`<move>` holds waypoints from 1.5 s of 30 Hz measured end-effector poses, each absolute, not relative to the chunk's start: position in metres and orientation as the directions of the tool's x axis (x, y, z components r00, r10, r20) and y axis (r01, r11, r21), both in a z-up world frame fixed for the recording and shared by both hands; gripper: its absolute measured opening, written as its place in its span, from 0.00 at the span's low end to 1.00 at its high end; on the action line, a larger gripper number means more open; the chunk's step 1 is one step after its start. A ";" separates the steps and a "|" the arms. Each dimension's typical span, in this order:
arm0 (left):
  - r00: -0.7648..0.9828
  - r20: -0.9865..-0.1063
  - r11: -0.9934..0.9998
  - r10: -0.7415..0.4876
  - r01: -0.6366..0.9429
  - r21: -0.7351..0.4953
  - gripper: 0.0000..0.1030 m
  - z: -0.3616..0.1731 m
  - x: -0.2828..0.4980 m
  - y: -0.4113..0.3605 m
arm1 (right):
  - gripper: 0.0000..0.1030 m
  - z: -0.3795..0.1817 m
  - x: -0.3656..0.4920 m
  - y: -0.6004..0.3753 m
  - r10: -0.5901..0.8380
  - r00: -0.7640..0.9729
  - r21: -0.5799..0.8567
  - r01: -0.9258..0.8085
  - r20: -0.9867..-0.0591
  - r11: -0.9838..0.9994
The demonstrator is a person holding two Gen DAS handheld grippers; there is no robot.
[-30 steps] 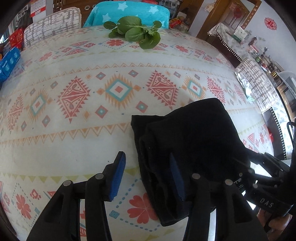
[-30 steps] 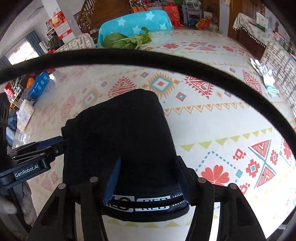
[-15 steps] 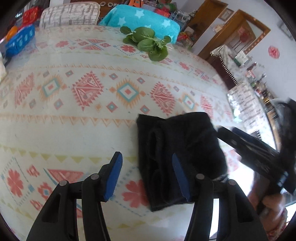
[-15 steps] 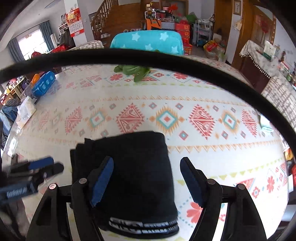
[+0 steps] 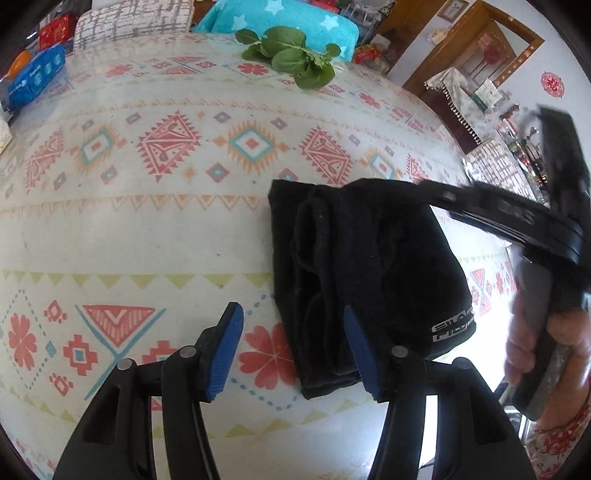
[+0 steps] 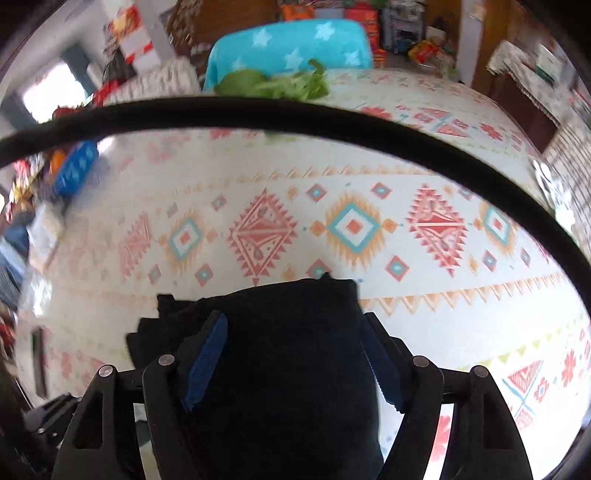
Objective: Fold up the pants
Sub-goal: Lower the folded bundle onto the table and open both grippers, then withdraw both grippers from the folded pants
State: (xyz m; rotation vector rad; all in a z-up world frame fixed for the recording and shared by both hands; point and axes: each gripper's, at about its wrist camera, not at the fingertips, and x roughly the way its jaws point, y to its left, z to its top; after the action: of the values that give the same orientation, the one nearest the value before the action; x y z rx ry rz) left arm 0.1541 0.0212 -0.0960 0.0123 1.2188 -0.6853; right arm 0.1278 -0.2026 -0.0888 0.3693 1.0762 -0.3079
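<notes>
The black pants point(image 5: 369, 273) lie folded into a thick rectangular stack on the patterned tablecloth point(image 5: 147, 229), a printed waistband at the near right corner. My left gripper point(image 5: 295, 350) is open, held above the stack's near left edge, holding nothing. My right gripper point(image 6: 291, 365) is open over the same stack point(image 6: 280, 369), blue pads point(image 6: 207, 358) apart on either side, not pinching cloth. Its body and the hand holding it show at the right of the left wrist view point(image 5: 517, 229).
A bunch of green leaves point(image 5: 291, 55) lies at the table's far edge, before a turquoise star-print chair point(image 5: 280, 18). A blue pack point(image 5: 33, 77) sits far left. A black cable point(image 6: 295, 118) arcs across the right wrist view. A cabinet point(image 5: 465, 107) stands right.
Both grippers have drawn back and up from the folded pants. The right gripper opened wide and now hovers over the stack; the stack stays put.
</notes>
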 end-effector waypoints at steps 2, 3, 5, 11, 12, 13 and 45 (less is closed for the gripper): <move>0.196 -0.865 0.813 -0.462 0.483 -0.325 0.54 -0.093 0.151 0.027 | 0.76 -0.077 0.103 -0.207 -0.095 0.455 0.134 0.446 -0.886 0.885; 0.207 -0.867 0.820 -0.454 0.478 -0.315 0.54 -0.092 0.148 0.029 | 0.76 -0.075 0.089 -0.206 -0.109 0.456 0.126 0.454 -0.883 0.882; 0.230 -0.870 0.837 -0.436 0.460 -0.297 0.54 -0.088 0.140 0.037 | 0.76 -0.076 0.058 -0.202 -0.135 0.453 0.103 0.463 -0.881 0.880; 0.318 -0.877 0.891 -0.361 0.395 -0.223 0.54 -0.078 0.110 0.052 | 0.76 -0.117 0.015 -0.192 -0.153 0.416 0.035 0.411 -0.896 0.911; 0.338 -0.877 0.903 -0.341 0.378 -0.205 0.54 -0.075 0.104 0.054 | 0.76 -0.117 0.013 -0.197 -0.127 0.430 0.067 0.407 -0.894 0.911; 0.358 -0.875 0.911 -0.325 0.367 -0.189 0.54 -0.072 0.097 0.055 | 0.76 -0.114 0.011 -0.201 -0.097 0.455 0.111 0.409 -0.885 0.906; 0.705 -0.703 0.973 -0.093 0.213 0.086 0.86 -0.006 -0.050 0.009 | 0.85 -0.081 -0.105 -0.170 -0.127 0.568 0.053 0.290 -0.813 0.956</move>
State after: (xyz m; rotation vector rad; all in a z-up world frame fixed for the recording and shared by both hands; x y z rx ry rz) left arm -0.0504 0.0090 -0.0059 0.1657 0.7700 -0.1709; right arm -0.1052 -0.1697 -0.0806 0.1886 0.9365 -0.2467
